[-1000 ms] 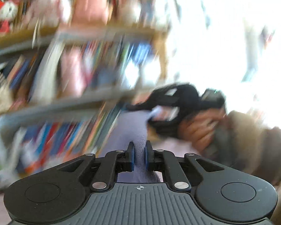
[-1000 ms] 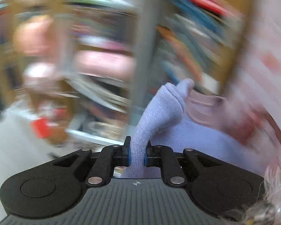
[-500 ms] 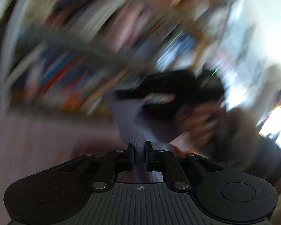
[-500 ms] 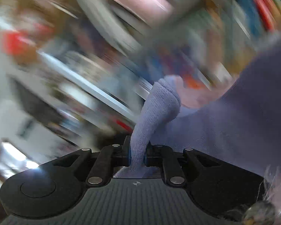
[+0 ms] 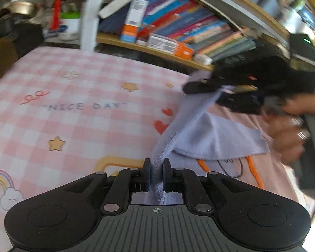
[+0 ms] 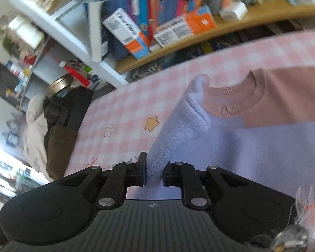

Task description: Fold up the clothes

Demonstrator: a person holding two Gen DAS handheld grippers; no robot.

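A lavender knit garment (image 5: 216, 138) lies partly on a pink sweater (image 6: 273, 100) spread over the pink checked sheet (image 5: 73, 115). My left gripper (image 5: 156, 172) is shut on a ridge of the lavender cloth, which runs taut up to my right gripper (image 5: 217, 90), held by a hand (image 5: 287, 130) at the right. In the right wrist view the right gripper (image 6: 154, 173) has a thick fold of the lavender garment (image 6: 262, 147) between its pads. Its jaws are opening, and the fold still fills the gap and touches both pads.
A bookshelf (image 5: 178, 27) packed with books and boxes runs along the far side of the bed, with a white post (image 5: 90, 14) at its left end. Beyond the sheet's edge sits a heap of dark and beige cloth (image 6: 52, 121), with jars and bottles behind it.
Both grippers have swung down from facing the shelves to the bed, carrying the lavender garment with them. The right gripper's fingers stand slightly wider than before.
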